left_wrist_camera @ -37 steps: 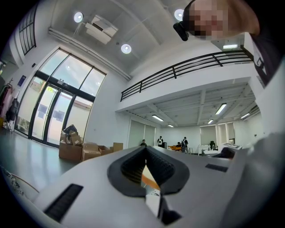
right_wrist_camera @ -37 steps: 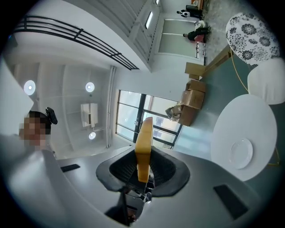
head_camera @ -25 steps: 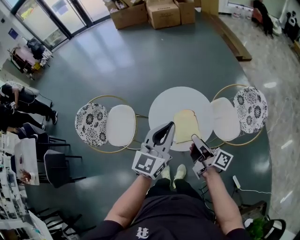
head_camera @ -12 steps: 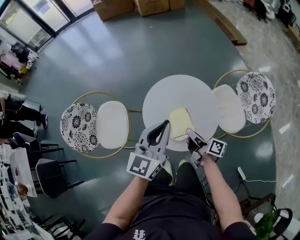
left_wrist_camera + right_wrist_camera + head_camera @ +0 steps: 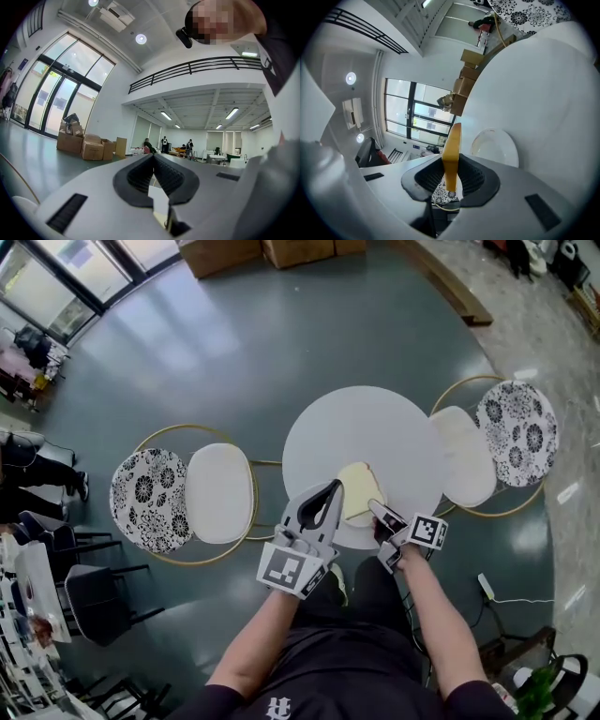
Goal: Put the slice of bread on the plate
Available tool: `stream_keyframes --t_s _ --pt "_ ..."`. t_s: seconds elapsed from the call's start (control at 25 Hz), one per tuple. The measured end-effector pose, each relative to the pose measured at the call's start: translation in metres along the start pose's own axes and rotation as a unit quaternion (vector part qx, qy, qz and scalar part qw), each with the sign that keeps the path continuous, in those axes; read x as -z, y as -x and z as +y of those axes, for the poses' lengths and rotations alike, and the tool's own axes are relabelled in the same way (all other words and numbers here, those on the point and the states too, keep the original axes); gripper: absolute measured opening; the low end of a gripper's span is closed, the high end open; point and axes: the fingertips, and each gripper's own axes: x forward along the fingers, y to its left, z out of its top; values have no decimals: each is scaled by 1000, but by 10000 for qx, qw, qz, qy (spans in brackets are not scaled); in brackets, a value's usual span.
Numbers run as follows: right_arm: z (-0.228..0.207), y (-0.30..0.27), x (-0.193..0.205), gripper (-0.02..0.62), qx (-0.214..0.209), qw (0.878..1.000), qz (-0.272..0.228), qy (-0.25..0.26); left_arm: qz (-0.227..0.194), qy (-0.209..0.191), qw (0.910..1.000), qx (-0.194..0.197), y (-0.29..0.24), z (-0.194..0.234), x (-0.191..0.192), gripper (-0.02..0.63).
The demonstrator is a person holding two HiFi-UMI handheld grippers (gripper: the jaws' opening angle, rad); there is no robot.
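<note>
Right gripper (image 5: 378,511) clamps the slice of bread (image 5: 452,145) edge-on between its fingers. Plate (image 5: 499,146) lies just beyond the fingertips, slightly right. Best: roll slice flat over plate, lower, then release. Left gripper (image 5: 153,160) closed, empty. From above, plate is indistinguishable from the white table (image 5: 366,427).

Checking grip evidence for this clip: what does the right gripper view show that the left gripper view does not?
Only the right gripper view: the slice of bread, edge-on, clamped in the right gripper, plus the white plate and the table. Only the left gripper view: the left gripper, jaws together and empty, and people far off. Both: the cardboard boxes.
</note>
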Motion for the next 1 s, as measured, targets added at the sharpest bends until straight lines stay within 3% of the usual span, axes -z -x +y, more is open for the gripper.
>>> stream_keyframes --t_s 0.28,0.4,0.6,1.0 --pt "-14 -5 5 92 304 9994 65 154 102 54 9999 48 -3 4 8 5" --pt "-19 -5 4 92 659 9969 123 402 143 79 9999 24 -6 7 9 5" --pt "-31 -2 12 129 1485 9835 428 943 210 103 9997 22 -8 7 12 5" --pt "-55 15 15 241 2565 9572 685 1153 284 116 9995 78 -8 3 10 5"
